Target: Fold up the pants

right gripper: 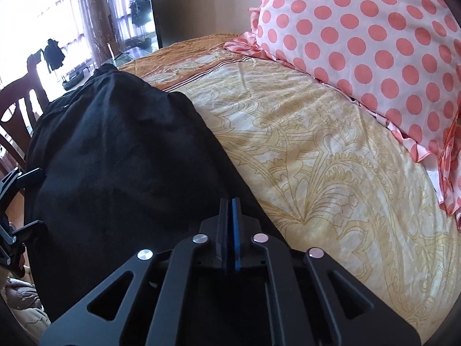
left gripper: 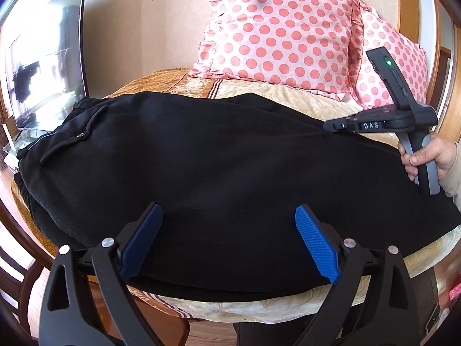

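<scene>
Black pants [left gripper: 216,158] lie flat across the bed, waistband and zip pocket at the left. My left gripper [left gripper: 229,213] hovers over their near edge, open, its blue pads [left gripper: 314,245] wide apart with only flat cloth below them. My right gripper [left gripper: 327,127], held by a hand [left gripper: 432,155], rests on the pants' far right edge. In the right wrist view the right gripper [right gripper: 232,200] is shut, jaws pressed together at the border of the pants [right gripper: 115,158]. It seems to pinch the fabric there. The left gripper [right gripper: 37,199] shows at that view's left edge.
The bed sheet [right gripper: 317,158] is yellow and patterned. Polka-dot pillows [left gripper: 282,28] lean at the head of the bed behind the pants. A television [left gripper: 43,57] stands on a glass stand to the left. A wooden chair [right gripper: 17,101] is beside the bed.
</scene>
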`<control>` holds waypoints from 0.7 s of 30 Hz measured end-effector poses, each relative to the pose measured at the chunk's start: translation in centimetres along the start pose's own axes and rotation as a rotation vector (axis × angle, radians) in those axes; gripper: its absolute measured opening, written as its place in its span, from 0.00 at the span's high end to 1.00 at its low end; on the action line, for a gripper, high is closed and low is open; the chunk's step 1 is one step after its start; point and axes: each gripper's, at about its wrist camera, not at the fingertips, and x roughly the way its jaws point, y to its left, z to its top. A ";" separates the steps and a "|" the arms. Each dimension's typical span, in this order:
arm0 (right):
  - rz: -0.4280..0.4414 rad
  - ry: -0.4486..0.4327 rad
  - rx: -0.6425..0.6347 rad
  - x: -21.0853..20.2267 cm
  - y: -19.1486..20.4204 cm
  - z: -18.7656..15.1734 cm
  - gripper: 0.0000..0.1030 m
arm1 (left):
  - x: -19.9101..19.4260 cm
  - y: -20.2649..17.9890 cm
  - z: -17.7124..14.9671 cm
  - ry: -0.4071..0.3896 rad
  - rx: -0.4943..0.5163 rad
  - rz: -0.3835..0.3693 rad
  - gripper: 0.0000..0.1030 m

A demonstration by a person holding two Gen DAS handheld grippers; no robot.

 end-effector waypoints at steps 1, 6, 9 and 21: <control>-0.028 -0.016 0.007 -0.1 -0.3 0.2 0.99 | 0.0 -0.1 0.0 0.000 0.005 0.003 0.09; -0.060 -0.009 0.104 -0.6 -3.1 -0.1 1.00 | 0.1 -0.1 -0.1 -0.003 0.013 0.008 0.08; -0.041 -0.056 0.181 -3.8 -4.8 -1.8 0.79 | 0.0 0.0 0.2 0.006 0.014 -0.004 0.08; -0.454 0.023 0.197 -9.0 -6.6 -10.2 0.50 | -0.2 -5.7 1.8 -0.029 0.081 -0.126 0.09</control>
